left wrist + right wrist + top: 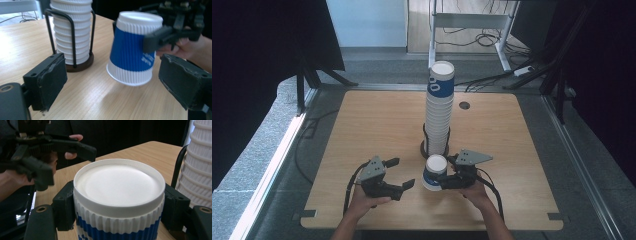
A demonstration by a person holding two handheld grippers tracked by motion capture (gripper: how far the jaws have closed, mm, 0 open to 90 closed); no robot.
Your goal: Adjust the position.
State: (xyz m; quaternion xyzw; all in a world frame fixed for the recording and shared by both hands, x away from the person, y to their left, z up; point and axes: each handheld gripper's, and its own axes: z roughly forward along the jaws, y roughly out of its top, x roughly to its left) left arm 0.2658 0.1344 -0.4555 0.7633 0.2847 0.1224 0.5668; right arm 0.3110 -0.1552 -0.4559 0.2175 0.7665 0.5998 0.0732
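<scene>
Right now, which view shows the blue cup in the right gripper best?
Left gripper view: the blue cup shows whole from the side, upside down, tilted, rim partly off the table. Right gripper view has its white base close between the jaws. High view shows it small, before the cup stack.

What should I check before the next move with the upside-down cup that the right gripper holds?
1. Grip: right gripper fingers press both sides of the cup, near its closed end: ok.
2. Cup off the table: it hangs tilted above the wood, rim down: ok.
3. Left gripper ready: its fingers stand apart with nothing between them, the cup just ahead: ok.
4. Gap to the stack of cups in its wire holder: the held cup is apart from it: ok.
5. Table below the cup is bare wood: ok.
6. Is the cup empty inside: cannot tell.
</scene>
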